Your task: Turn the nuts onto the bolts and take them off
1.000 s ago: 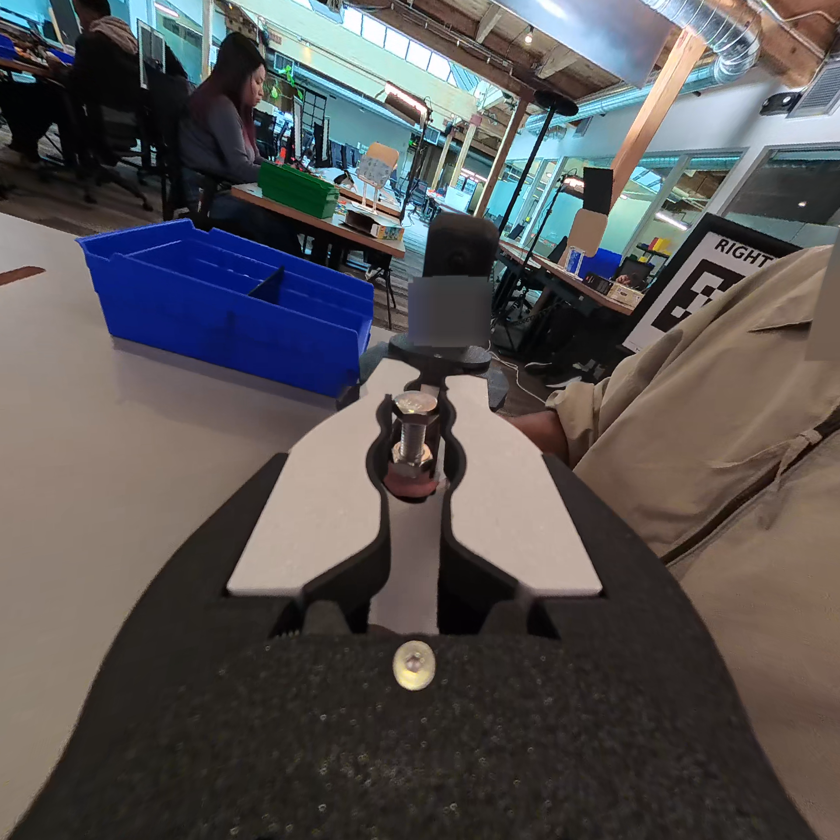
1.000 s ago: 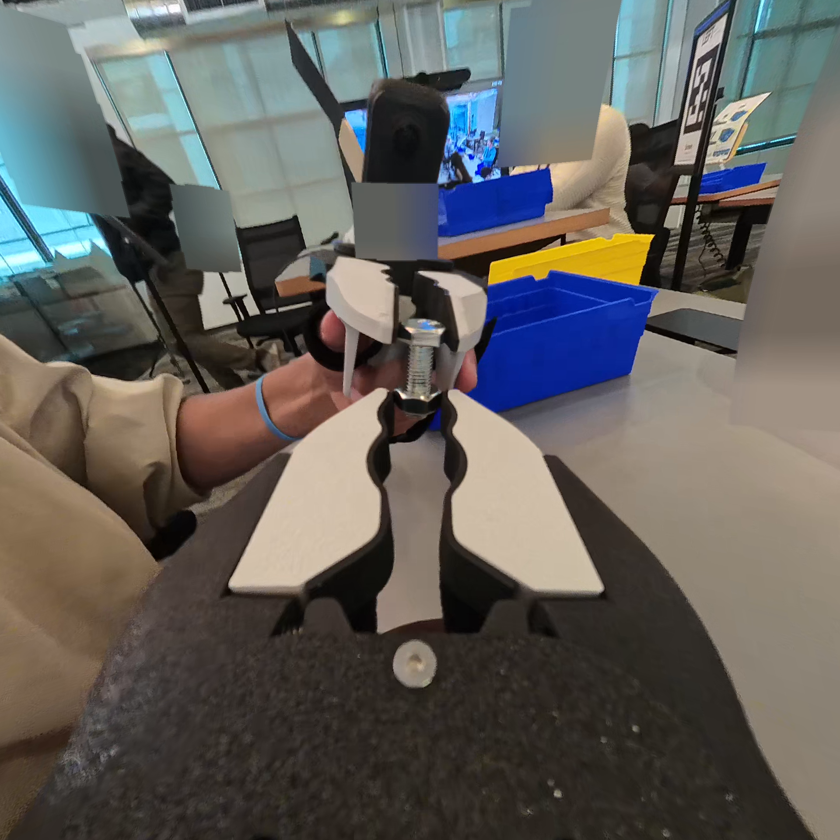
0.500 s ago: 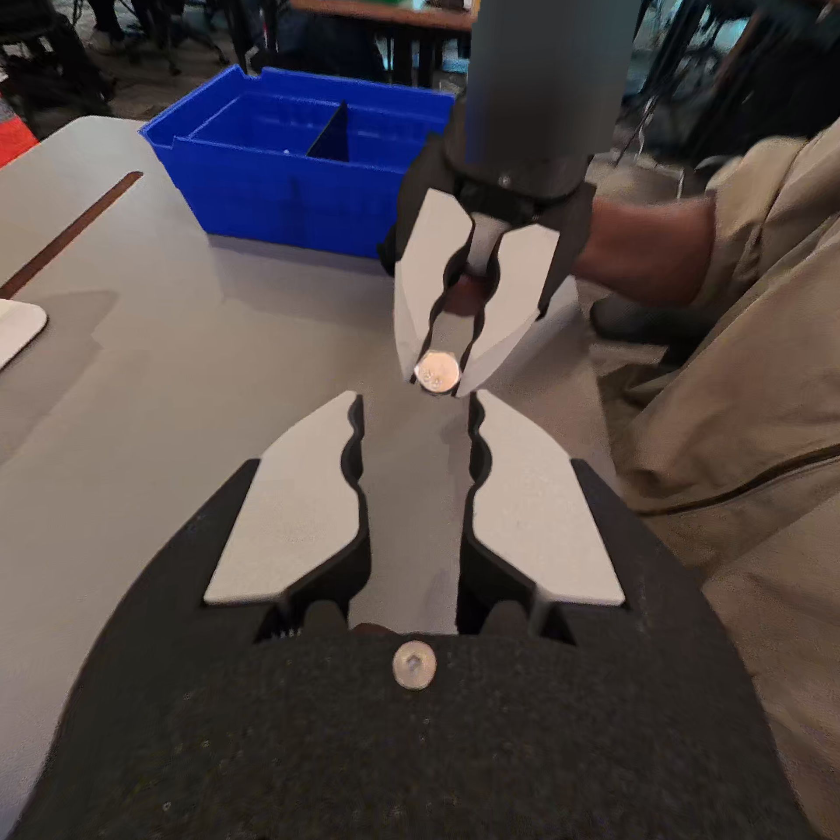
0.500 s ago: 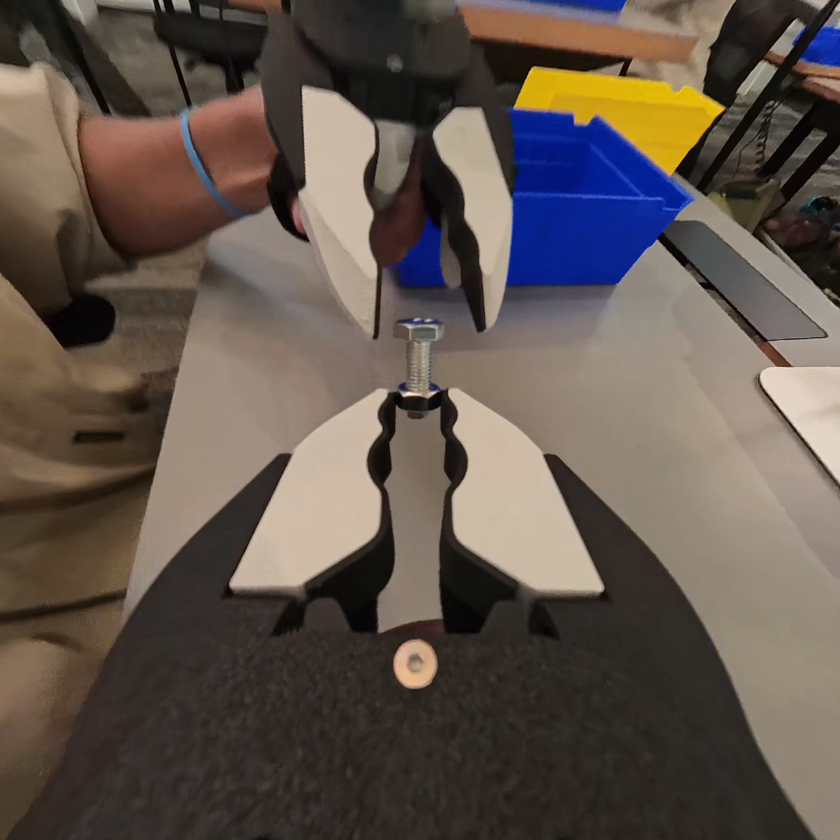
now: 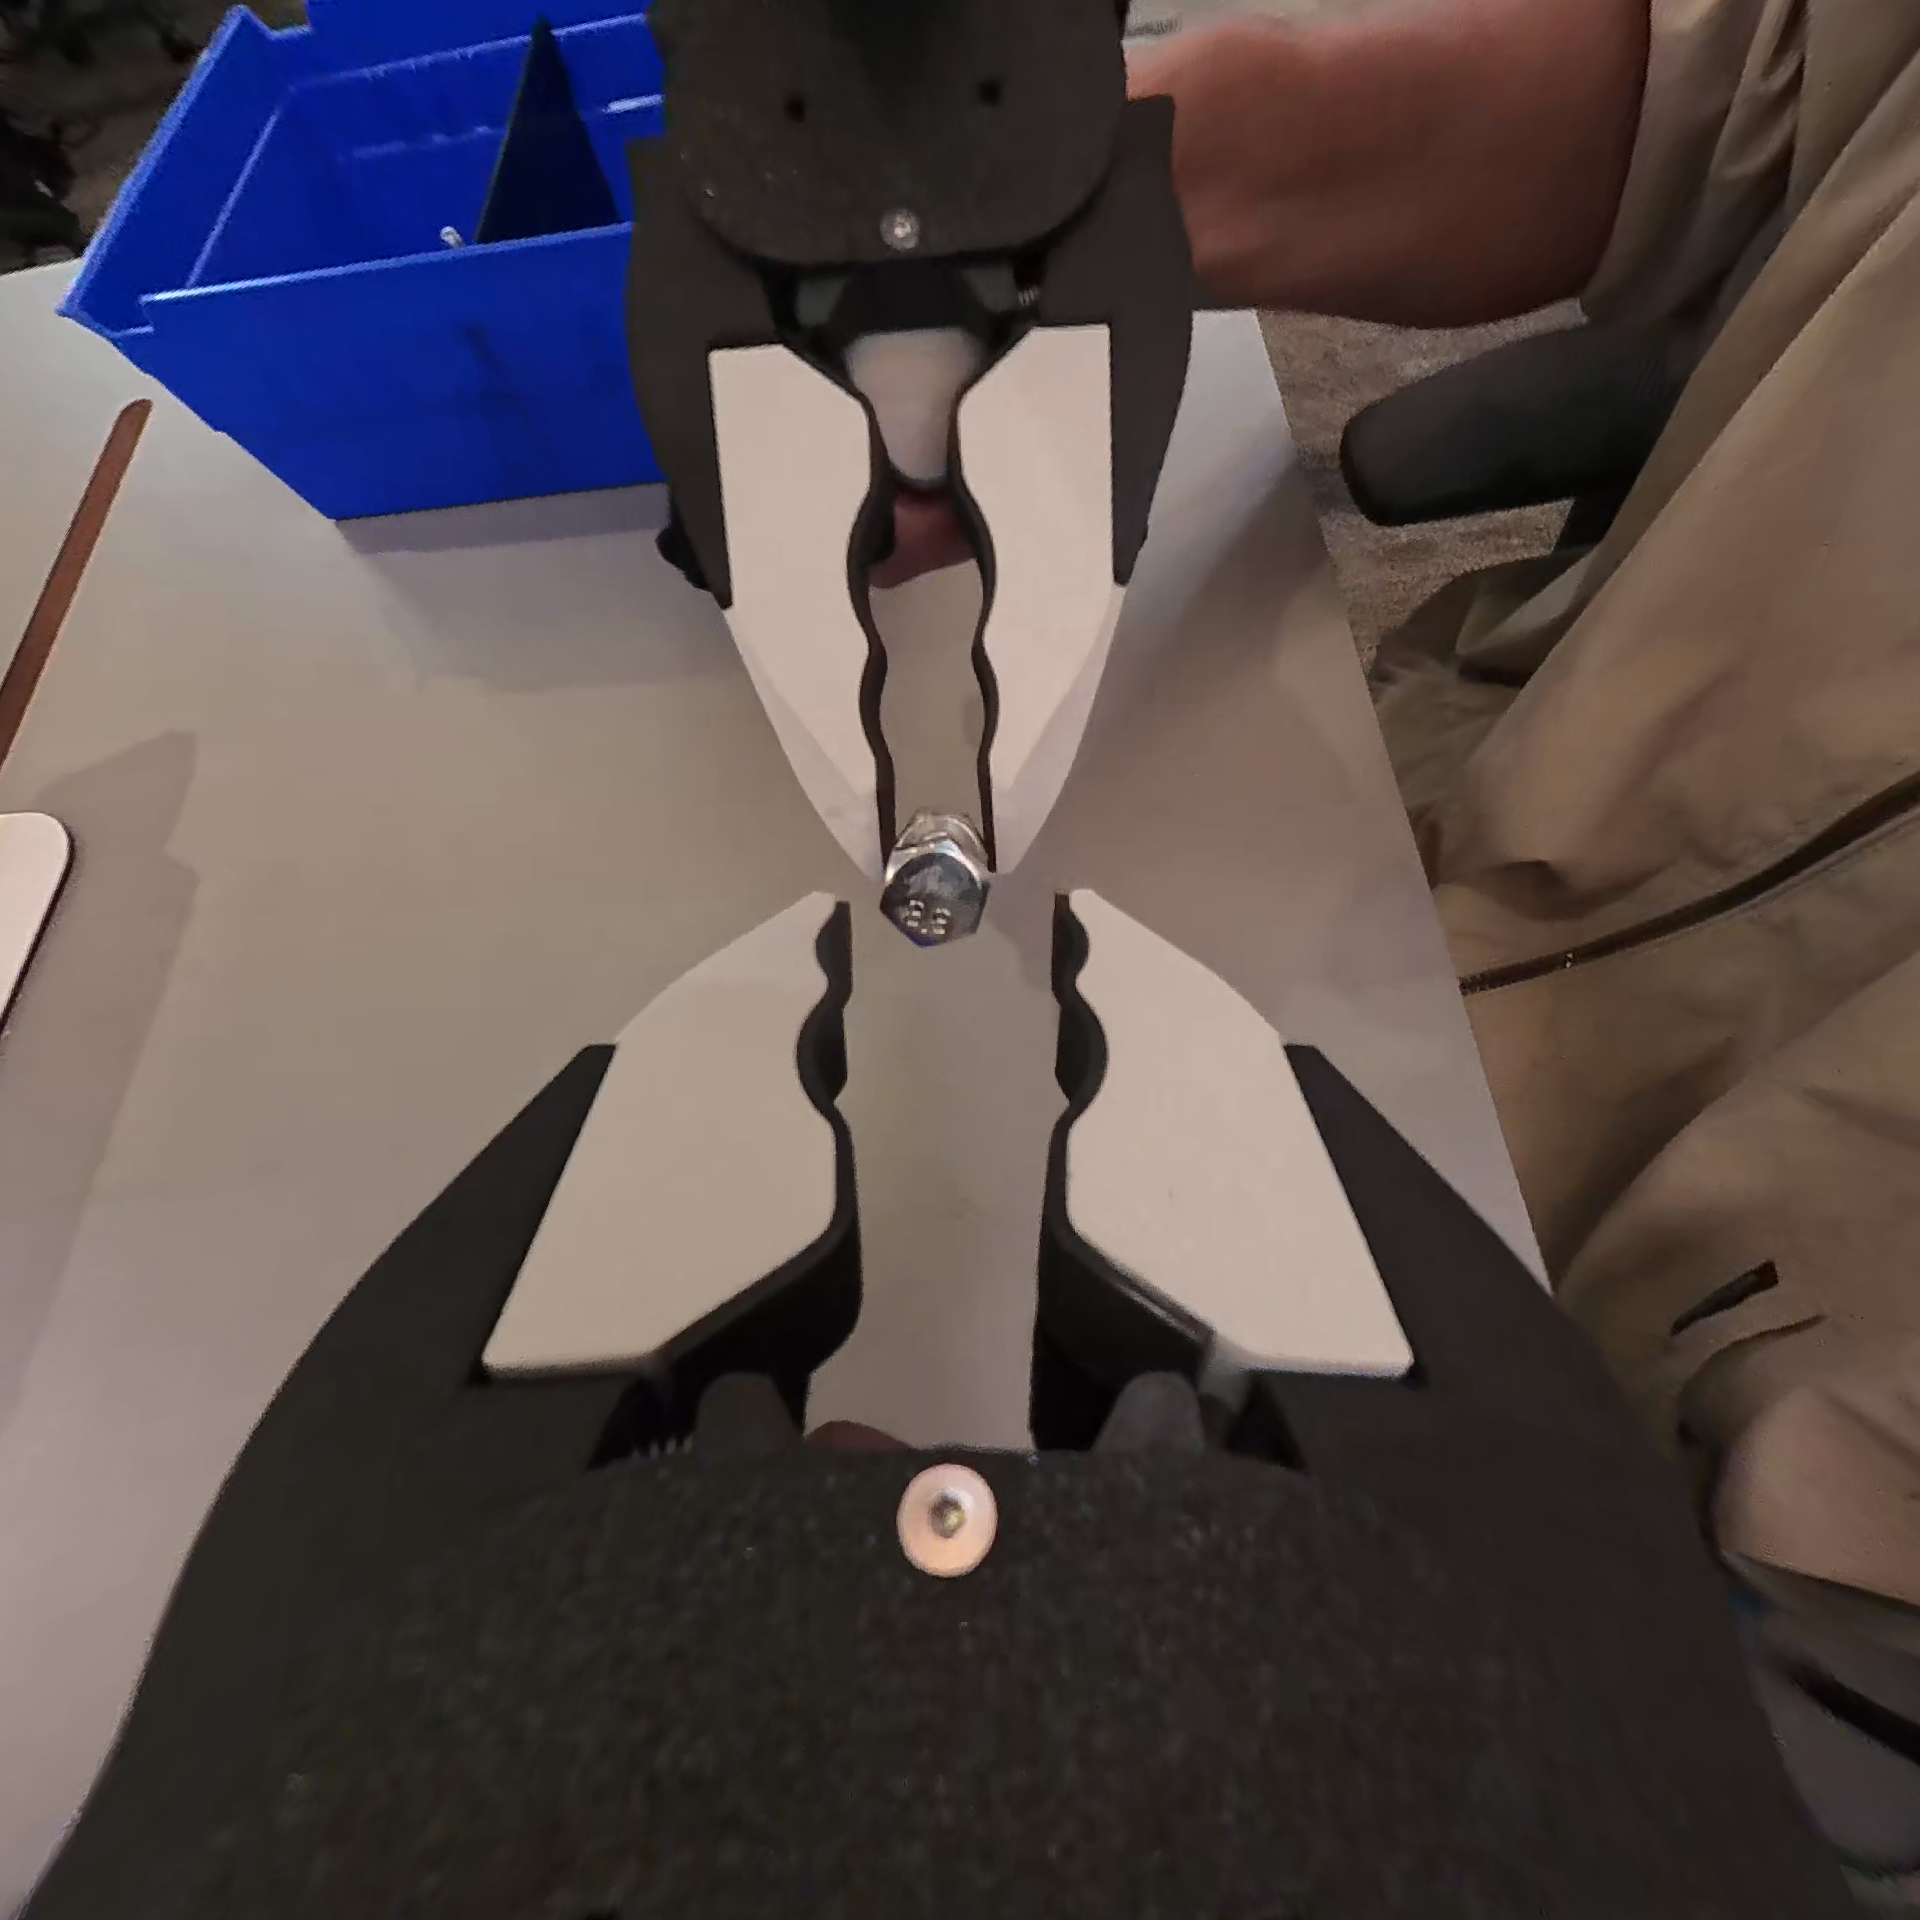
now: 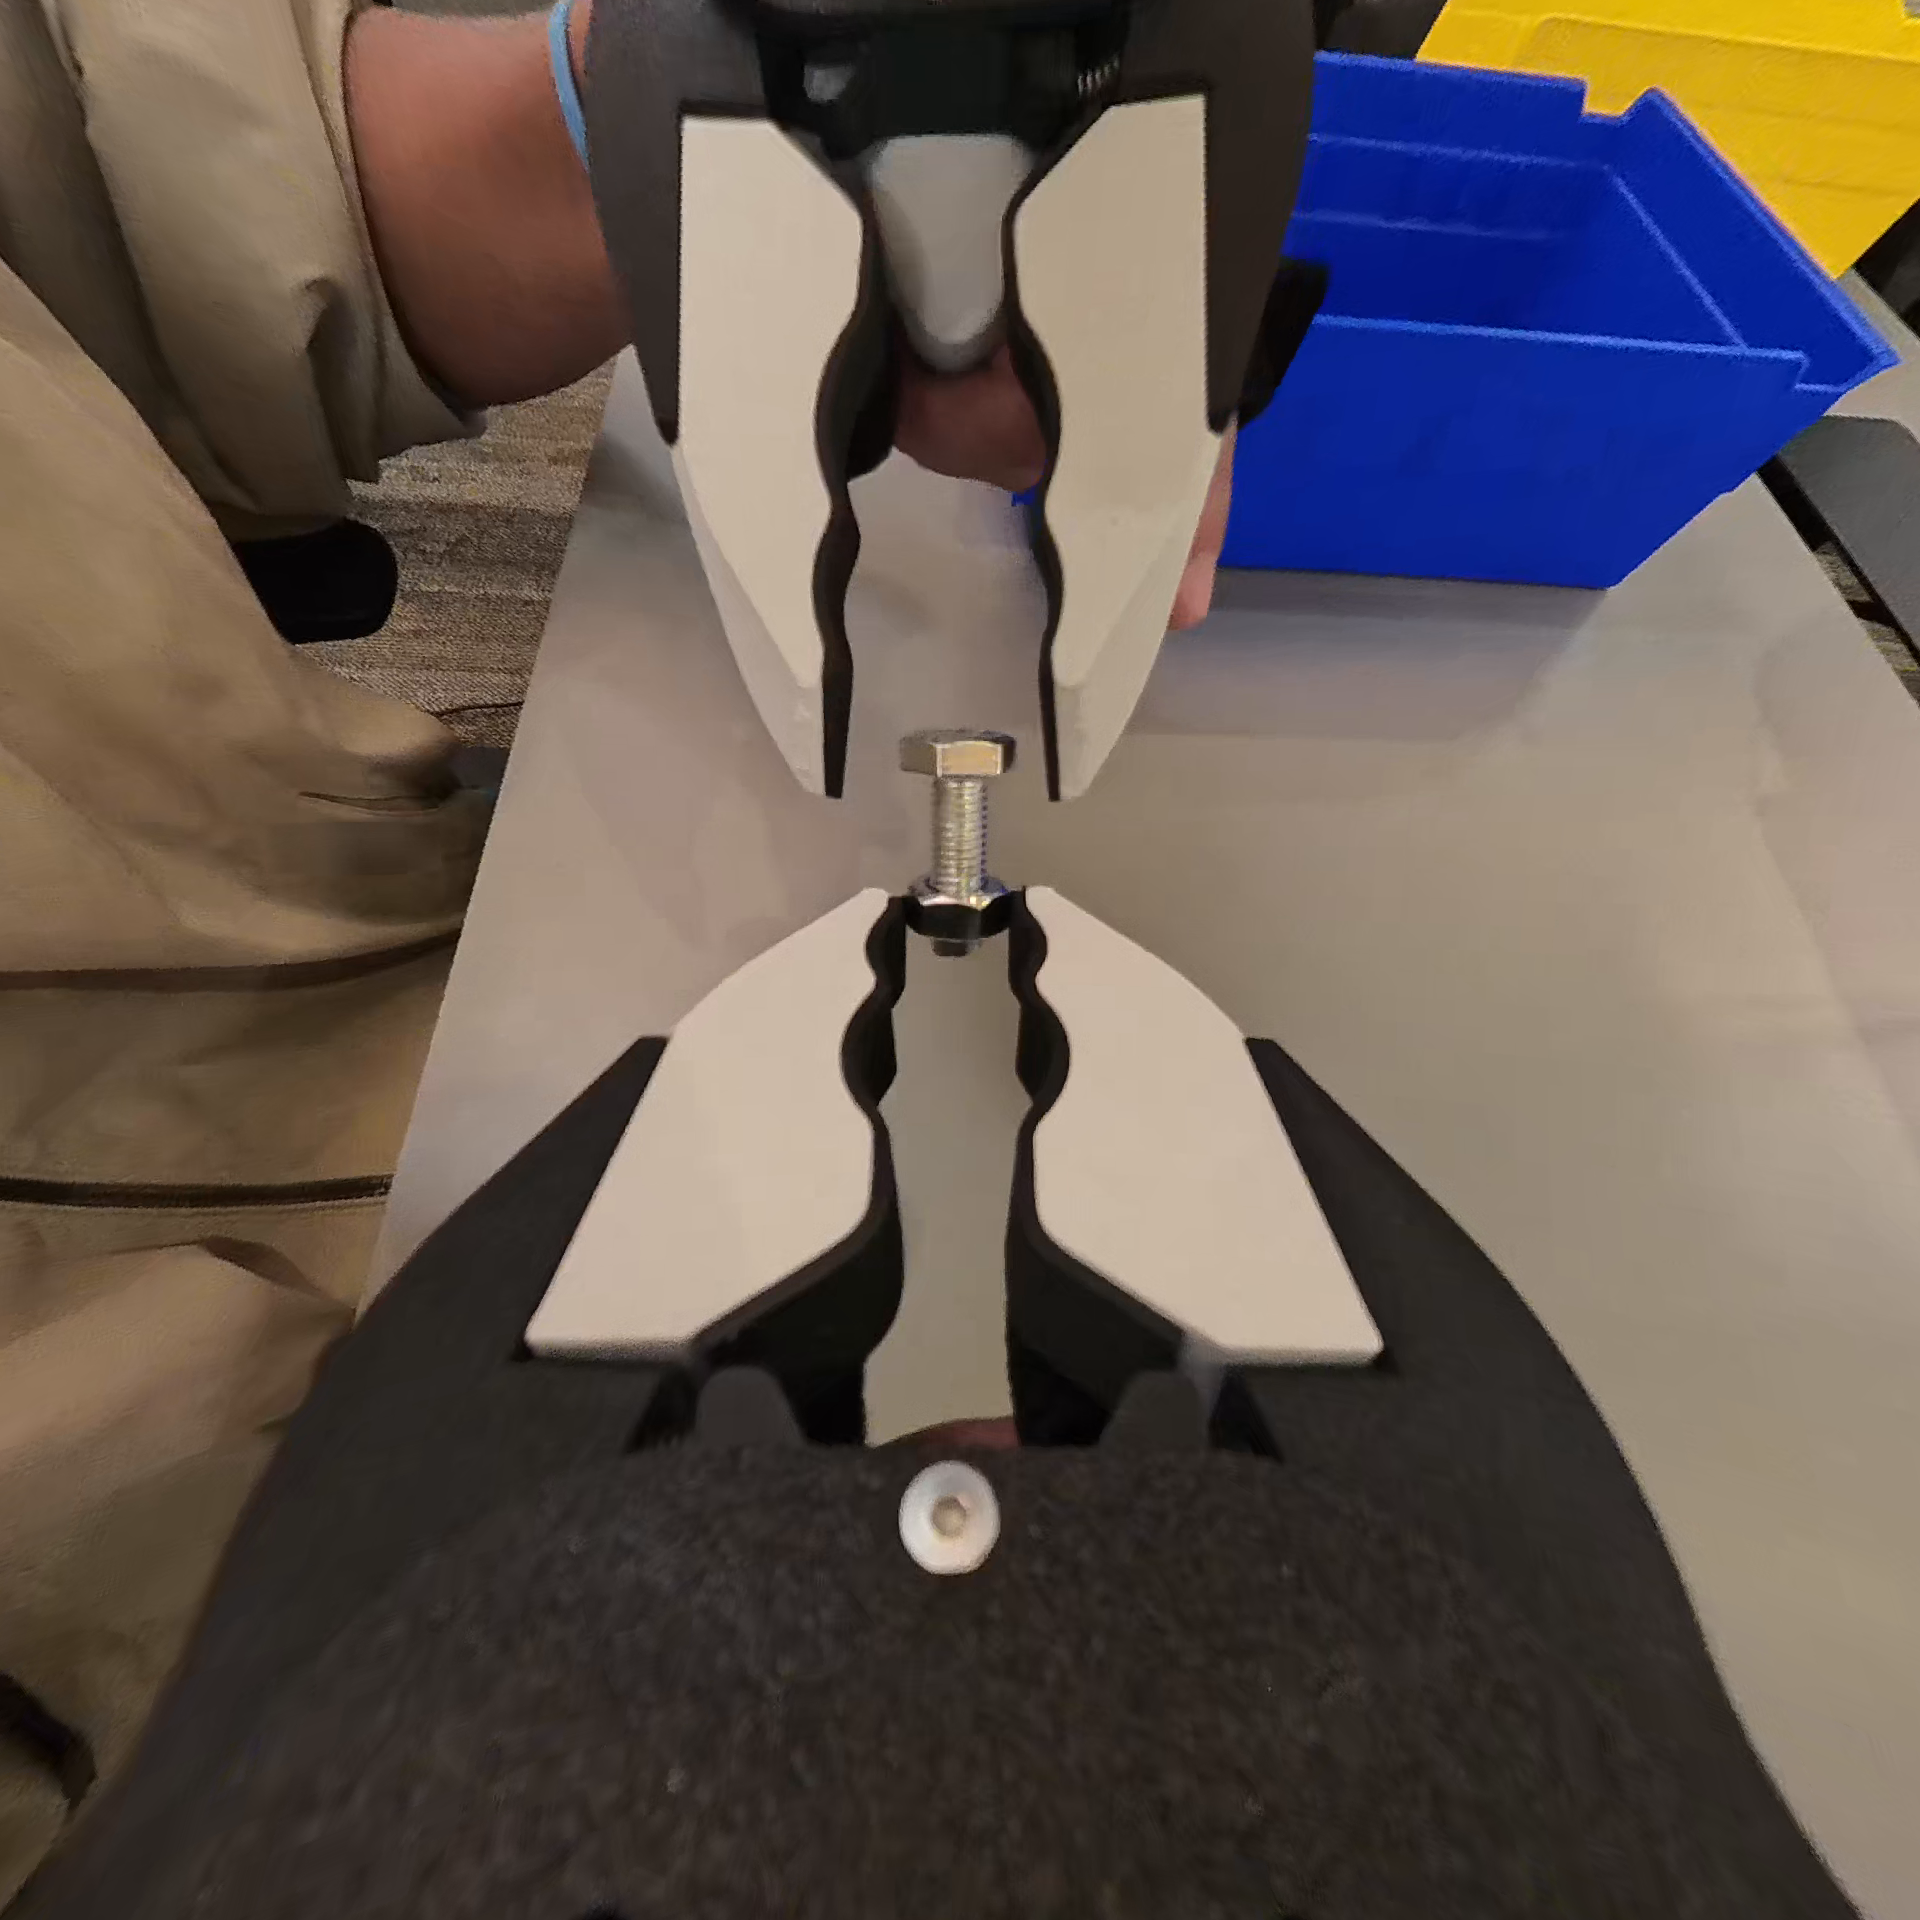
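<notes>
A silver hex bolt (image 6: 958, 821) carries a nut (image 6: 954, 906) near its threaded end. My right gripper (image 6: 956, 904) is shut on the nut and holds the bolt upright above the grey table (image 6: 1455, 935). My left gripper (image 5: 948, 914) is open. Its fingertips (image 6: 805, 727) stand on either side of the bolt head (image 5: 932, 906) with a gap on each side, so they do not touch it. In the left wrist view the right gripper (image 5: 938, 852) comes from above, with the nut (image 5: 935, 836) between its tips.
A blue bin (image 5: 416, 364) with a divider stands at the table's far side and also shows in the right wrist view (image 6: 1507, 416). A yellow bin (image 6: 1714, 104) is behind it. The person's tan sleeve (image 5: 1662, 727) lies along one side. A white flat object (image 5: 21, 914) sits at the left edge. The grippers are tip to tip, or close to it.
My left gripper let go of the bolt head and opened; its tips now flank the head again. Both grippers tilted down toward the table. The right gripper kept its hold on the nut.
</notes>
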A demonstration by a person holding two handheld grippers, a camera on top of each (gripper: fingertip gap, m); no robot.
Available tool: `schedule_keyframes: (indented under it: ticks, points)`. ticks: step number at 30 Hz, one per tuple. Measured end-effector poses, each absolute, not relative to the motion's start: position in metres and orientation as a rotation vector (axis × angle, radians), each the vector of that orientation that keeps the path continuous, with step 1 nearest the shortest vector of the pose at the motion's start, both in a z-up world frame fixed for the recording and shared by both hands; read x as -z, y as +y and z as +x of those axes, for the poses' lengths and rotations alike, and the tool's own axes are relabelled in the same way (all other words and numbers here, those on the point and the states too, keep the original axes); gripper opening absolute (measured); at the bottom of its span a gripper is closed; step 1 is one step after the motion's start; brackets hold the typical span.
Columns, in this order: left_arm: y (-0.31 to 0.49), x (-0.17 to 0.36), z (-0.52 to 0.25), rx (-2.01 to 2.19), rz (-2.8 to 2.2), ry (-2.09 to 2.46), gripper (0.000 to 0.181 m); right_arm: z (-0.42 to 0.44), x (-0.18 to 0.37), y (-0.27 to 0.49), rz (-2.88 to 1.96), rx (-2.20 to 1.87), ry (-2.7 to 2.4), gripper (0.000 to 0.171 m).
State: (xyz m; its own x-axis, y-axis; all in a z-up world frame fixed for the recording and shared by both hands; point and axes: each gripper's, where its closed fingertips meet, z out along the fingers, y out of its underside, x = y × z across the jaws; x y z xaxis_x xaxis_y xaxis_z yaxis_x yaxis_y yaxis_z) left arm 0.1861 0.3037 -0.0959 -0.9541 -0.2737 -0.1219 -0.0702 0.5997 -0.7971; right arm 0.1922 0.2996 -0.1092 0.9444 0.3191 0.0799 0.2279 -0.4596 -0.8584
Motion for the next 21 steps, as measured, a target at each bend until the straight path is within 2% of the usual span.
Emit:
schedule_keyframes:
  ticks: [5,6,7,8,13,21]
  points:
    - [0.300,0.098,0.186,1.249,-0.240,2.615,0.036,0.186,0.113,0.298,-2.103,-0.146,-0.431,0.019]
    - [0.300,0.099,0.186,1.244,-0.236,2.620,0.034,0.185,0.114,0.298,-2.109,-0.146,-0.439,0.019]
    - [0.299,0.101,0.185,1.236,-0.222,2.634,0.022,0.186,0.114,0.298,-2.112,-0.139,-0.439,0.019]
    - [0.299,0.102,0.184,1.227,-0.216,2.645,0.019,0.187,0.115,0.298,-2.117,-0.139,-0.439,0.019]
    - [0.299,0.104,0.191,1.238,-0.223,2.612,0.018,0.194,0.114,0.297,-2.111,-0.114,-0.419,0.019]
    - [0.308,0.061,0.219,1.802,-0.434,2.252,0.018,0.224,0.067,0.284,-1.750,-0.153,-0.149,0.028]
